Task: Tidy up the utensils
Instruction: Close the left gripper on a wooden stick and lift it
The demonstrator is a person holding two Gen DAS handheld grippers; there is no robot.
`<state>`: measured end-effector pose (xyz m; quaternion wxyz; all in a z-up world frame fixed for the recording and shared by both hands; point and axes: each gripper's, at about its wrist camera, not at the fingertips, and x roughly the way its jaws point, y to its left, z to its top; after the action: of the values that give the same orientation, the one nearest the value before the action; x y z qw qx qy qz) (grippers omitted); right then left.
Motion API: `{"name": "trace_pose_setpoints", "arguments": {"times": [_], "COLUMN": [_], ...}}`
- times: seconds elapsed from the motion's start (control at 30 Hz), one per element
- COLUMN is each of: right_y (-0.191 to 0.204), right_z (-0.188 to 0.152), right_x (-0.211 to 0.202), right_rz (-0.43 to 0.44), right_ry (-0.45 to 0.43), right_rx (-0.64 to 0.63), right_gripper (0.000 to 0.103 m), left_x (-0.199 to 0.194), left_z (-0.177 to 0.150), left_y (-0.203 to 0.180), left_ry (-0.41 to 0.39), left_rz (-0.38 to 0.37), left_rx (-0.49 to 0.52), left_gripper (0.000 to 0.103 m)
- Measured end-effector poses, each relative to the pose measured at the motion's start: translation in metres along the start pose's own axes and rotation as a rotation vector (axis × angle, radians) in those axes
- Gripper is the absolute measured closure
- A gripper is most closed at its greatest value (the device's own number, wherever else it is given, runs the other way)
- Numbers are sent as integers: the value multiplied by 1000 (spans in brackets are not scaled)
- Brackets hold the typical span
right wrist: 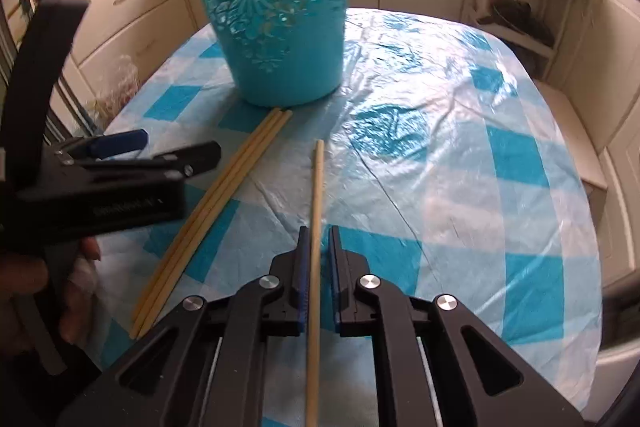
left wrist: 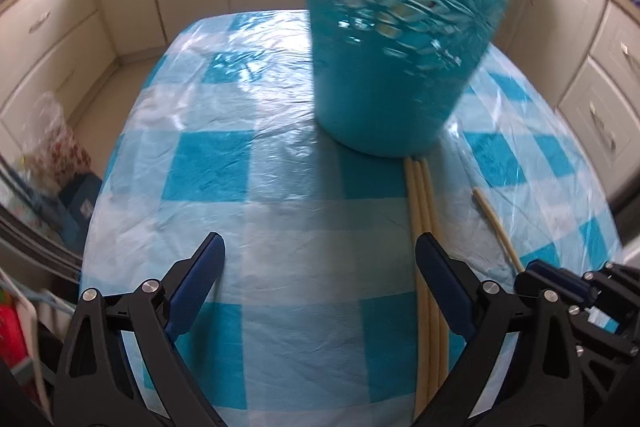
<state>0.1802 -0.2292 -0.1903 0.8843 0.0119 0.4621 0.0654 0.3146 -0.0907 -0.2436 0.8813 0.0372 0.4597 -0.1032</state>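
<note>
Three chopsticks (right wrist: 208, 215) lie beside the cup (right wrist: 276, 7); right hand-held gripper (right wrist: 318, 239) straddles a fourth (right wrist: 316, 227) unclenched, left hand-held gripper (left wrist: 320, 251) spread wide.

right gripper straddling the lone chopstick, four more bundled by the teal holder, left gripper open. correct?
Not quite: the bundle by the teal holder has three chopsticks, not four, per the right wrist view. Right gripper does straddle the lone chopstick; left gripper is open.
</note>
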Motion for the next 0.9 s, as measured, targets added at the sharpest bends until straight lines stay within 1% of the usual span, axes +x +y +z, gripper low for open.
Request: {"name": "trace_pose_setpoints", "arguments": {"times": [0.07,0.17,0.47,0.63,0.67,0.7,0.73,0.77,0.8,0.87,0.9], "right_y": [-1,-2,-6,-5,-5,-5,-6,-6,-6,-6,-6], "right_z": [-2,-3,-3,-3,-3,-2,-3,-3,-3,-3,-4], "right_x": [-1,-1,-2,-1,-1,-1,-1,-1,-1,0,0], "right_rz": [3,15,37,37,37,37,37,38,38,38,39], "right_ry": [-4,-10,-19,-23,-23,-25,-25,-26,-26,-27,-28], "right_rx": [8,19,37,37,37,37,37,37,37,37,37], "right_gripper": [93,92,91,91,91,91,91,91,91,91,91], "left_x": [0,2,-1,-1,-2,-1,-1,-2,-3,-5,-5], "left_z": [1,3,3,4,4,3,2,2,0,-1,-2], "left_y": [-8,-13,-13,-13,-14,-15,-16,-18,-21,-22,-21], "left_ry": [-7,-1,-18,-23,-26,-24,-27,-31,-36,-46,-46], "left_rz": [6,14,30,24,25,22,2,-7,1,-1,-3], "left_rx": [28,40,31,35,37,44,53,65,85,92,89], "left_gripper": [11,11,13,18,22,29,33,42,55,66,68]}}
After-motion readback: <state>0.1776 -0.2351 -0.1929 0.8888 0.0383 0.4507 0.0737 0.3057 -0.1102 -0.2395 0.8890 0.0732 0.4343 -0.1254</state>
